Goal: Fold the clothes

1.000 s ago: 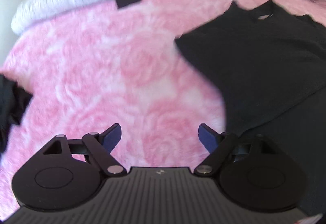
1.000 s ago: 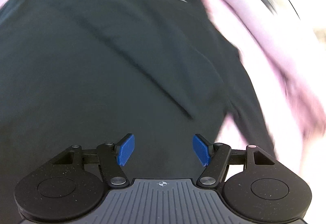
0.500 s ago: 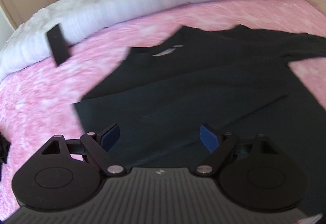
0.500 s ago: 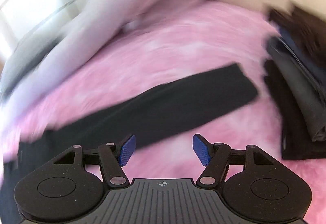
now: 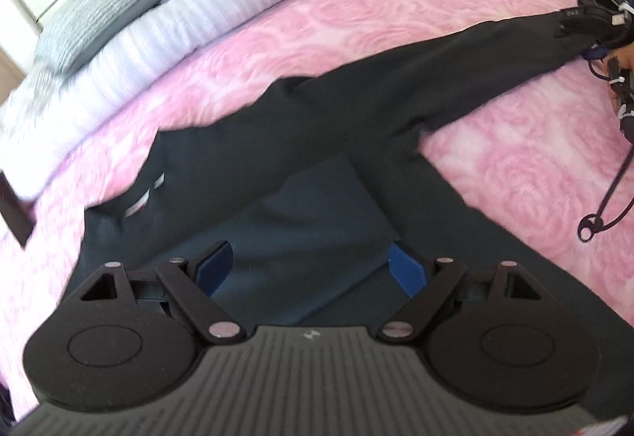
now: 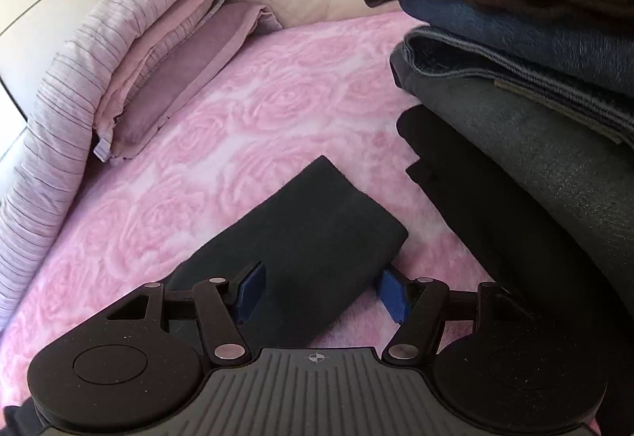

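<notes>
Spread across the whole bed: a pink rose-patterned blanket (image 5: 396, 24), with a rolled striped duvet (image 5: 222, 0) and a grey pillow (image 5: 115, 0) along its far edge. Laid flat on the blanket: a black long-sleeved top (image 5: 301, 158), neck label up, one sleeve (image 6: 309, 238) stretched out toward a stack of folded clothes (image 6: 535, 87) with jeans in it. Over the top's body, the left gripper (image 5: 313, 265), jaws wide apart, gripping nothing. At the cuff end, the right gripper (image 6: 321, 291), jaws also wide, blue pads (image 6: 394, 297) either side of the sleeve but not pressing it. Off to the right, a dangling cable (image 5: 606, 206).
</notes>
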`<state>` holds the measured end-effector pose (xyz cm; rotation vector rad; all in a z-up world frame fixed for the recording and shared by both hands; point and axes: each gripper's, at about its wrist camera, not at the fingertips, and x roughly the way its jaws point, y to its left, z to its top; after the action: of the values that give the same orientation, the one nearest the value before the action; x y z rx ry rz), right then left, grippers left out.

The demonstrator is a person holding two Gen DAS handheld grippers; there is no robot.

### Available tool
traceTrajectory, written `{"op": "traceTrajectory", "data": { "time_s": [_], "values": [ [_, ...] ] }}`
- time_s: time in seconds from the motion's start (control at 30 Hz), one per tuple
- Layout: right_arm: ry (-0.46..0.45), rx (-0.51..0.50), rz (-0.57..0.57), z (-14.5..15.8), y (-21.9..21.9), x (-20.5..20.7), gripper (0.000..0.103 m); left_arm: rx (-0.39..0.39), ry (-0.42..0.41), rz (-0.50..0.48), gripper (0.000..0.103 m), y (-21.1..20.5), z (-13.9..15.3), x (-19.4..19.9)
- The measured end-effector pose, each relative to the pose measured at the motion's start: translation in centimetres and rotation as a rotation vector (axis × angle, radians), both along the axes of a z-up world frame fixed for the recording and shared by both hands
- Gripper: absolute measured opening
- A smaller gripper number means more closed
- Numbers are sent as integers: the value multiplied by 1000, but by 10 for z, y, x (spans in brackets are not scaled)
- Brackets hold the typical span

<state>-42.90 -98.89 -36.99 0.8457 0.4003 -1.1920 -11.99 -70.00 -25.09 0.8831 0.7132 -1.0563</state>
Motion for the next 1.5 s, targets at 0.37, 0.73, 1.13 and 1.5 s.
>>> {"op": "traceTrajectory", "data": {
  "time_s": [0.37, 0.73, 1.13, 1.5],
  "values": [
    [115, -113, 223, 25, -35, 58, 5, -70, -1, 86, 84, 45, 19, 21],
    [31, -722, 1206, 143, 304, 275, 5, -132, -19, 356, 84, 215, 44, 78],
    [493, -746, 1810, -19, 520, 325, 6, -173, 15, 445, 84, 338, 27, 147],
    [765, -681, 1419, 0, 410, 287, 7, -97, -96, -83, 83, 242, -36, 157]
  ]
}}
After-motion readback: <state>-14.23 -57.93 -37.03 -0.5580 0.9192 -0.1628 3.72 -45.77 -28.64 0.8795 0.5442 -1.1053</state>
